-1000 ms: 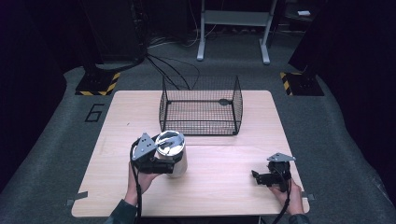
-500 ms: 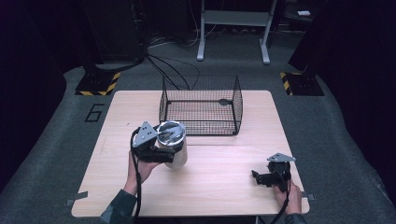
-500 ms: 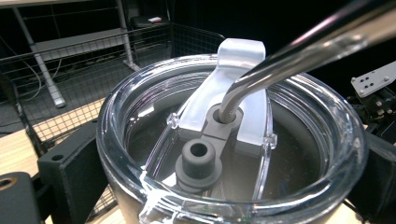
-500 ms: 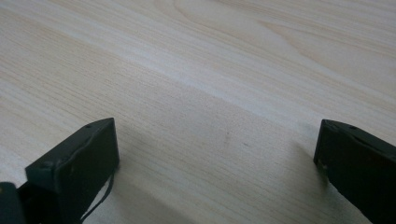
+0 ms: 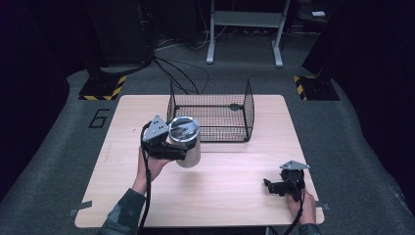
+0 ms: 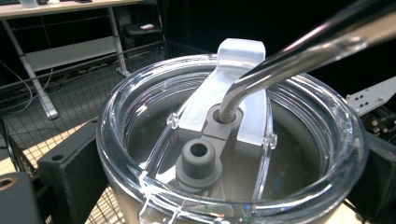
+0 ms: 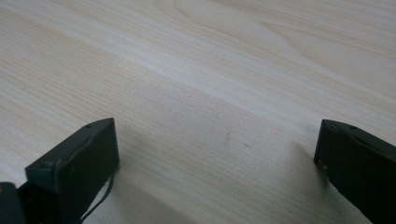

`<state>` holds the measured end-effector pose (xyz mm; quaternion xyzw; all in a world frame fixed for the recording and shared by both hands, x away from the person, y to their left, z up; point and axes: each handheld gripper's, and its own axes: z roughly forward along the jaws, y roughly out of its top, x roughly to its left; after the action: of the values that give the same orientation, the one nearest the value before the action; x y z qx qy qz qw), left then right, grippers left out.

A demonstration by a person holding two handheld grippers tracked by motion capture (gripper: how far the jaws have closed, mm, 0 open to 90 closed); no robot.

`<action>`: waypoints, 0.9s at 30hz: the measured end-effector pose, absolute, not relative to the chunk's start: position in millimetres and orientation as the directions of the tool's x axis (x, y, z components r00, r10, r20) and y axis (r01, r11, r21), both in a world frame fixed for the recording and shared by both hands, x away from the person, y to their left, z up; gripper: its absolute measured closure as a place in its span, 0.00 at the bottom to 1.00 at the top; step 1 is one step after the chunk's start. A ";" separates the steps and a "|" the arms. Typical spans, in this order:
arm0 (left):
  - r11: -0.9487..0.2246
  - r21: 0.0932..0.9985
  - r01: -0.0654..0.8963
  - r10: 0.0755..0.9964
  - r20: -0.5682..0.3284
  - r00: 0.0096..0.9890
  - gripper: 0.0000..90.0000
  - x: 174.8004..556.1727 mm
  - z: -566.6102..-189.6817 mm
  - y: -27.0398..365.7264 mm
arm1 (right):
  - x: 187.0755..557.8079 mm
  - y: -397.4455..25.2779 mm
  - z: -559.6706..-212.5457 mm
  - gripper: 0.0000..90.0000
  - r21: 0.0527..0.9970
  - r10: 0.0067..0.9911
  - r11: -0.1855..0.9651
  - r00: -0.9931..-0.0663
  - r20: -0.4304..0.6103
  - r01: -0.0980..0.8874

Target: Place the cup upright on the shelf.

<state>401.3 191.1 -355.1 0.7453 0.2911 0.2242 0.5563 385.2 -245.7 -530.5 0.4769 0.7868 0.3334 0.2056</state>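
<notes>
Between the jaws of my left tongs point(image 5: 172, 148) sits the steel tumbler point(image 5: 187, 146), clamped and lifted just short of the wire basket point(image 5: 211, 111); next it needs carrying over the rim. My right tongs point(image 5: 275, 186) rest wide open, empty, on the table point(image 5: 230, 196).

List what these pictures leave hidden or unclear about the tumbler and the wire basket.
- Tumbler: its left side is hidden by the left gripper, high view.
- Straw: top cut off by the frame edge, left gripper view.
- Wire basket: contents too small to tell, high view.
</notes>
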 end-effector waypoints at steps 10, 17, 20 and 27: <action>-0.207 0.963 0.173 0.670 0.011 0.743 0.04 415.0 -334.4 185.3 | 385.1 -245.5 -530.5 0.00 0.721 0.889 0.320 -0.458 -0.003 0.615; -0.201 0.965 0.167 0.671 0.011 0.742 0.04 427.9 -321.1 182.8 | 385.2 -245.6 -530.5 0.00 0.721 0.889 0.320 -0.459 -0.004 0.614; -0.200 0.965 0.169 0.666 0.008 0.746 0.04 435.3 -314.8 180.6 | 385.2 -245.8 -530.5 0.00 0.721 0.888 0.322 -0.460 -0.005 0.614; -0.206 0.967 0.151 0.671 0.028 0.741 0.04 448.6 -302.1 174.7 | 385.2 -245.6 -530.5 0.00 0.721 0.888 0.321 -0.459 -0.005 0.614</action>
<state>448.6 174.7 -302.1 0.7417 0.2770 0.2300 0.5659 385.2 -245.6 -530.5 0.4776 0.7864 0.3335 0.2056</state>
